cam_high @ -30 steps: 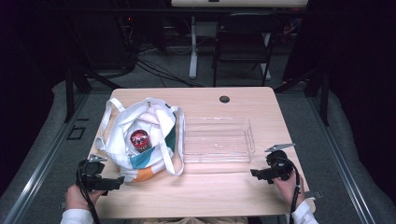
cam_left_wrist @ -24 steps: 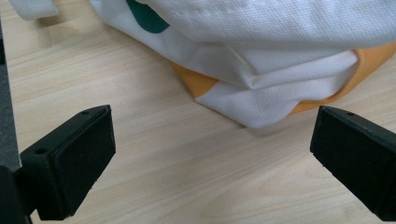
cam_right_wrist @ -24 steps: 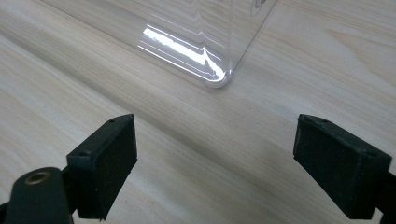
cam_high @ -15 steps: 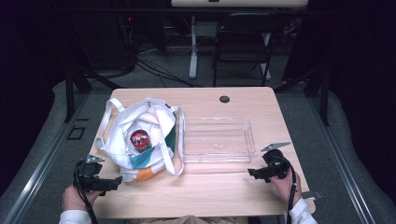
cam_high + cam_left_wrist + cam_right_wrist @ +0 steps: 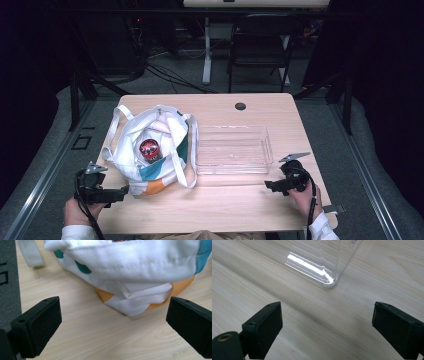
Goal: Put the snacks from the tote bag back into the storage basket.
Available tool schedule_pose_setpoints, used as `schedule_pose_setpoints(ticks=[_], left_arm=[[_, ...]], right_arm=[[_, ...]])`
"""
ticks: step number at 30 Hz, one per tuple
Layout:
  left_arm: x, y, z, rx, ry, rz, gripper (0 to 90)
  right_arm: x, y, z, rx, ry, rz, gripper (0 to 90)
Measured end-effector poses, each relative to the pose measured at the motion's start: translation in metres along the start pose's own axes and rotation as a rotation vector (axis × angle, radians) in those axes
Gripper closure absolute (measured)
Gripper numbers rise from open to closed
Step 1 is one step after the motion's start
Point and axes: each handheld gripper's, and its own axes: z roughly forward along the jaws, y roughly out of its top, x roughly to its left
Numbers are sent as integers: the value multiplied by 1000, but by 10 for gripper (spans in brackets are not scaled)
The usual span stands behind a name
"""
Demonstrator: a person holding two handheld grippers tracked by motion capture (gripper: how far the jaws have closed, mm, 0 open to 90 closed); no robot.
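Looking at high view: tote bag [image 5: 150, 152] on table [image 5: 235, 210] left half, red-lidded jar [image 5: 149, 148] inside, clear tray [image 5: 232, 150] just right of it. Left gripper [image 5: 120, 190] near bag's front corner, right gripper [image 5: 268, 184] near tray's corner.

Left gripper view: jaws wide apart, empty, bag's hem [image 5: 140, 293] ahead. Best pinch rim, hold mouth open.

Right gripper view: jaws wide apart, empty, tray corner [image 5: 329, 282] ahead. Should reach jar from above, avoid handles.
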Motion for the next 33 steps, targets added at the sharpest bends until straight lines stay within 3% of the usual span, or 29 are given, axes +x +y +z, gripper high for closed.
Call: schedule_pose_setpoints(ticks=[24, 33], left_arm=[[-12, 41, -19, -97, 5, -7, 1], [-15, 67, -8, -108, -7, 7, 1]], right_arm=[[3, 4, 4, 11, 0, -20, 88], [2, 4, 4, 6, 2, -14, 88]])
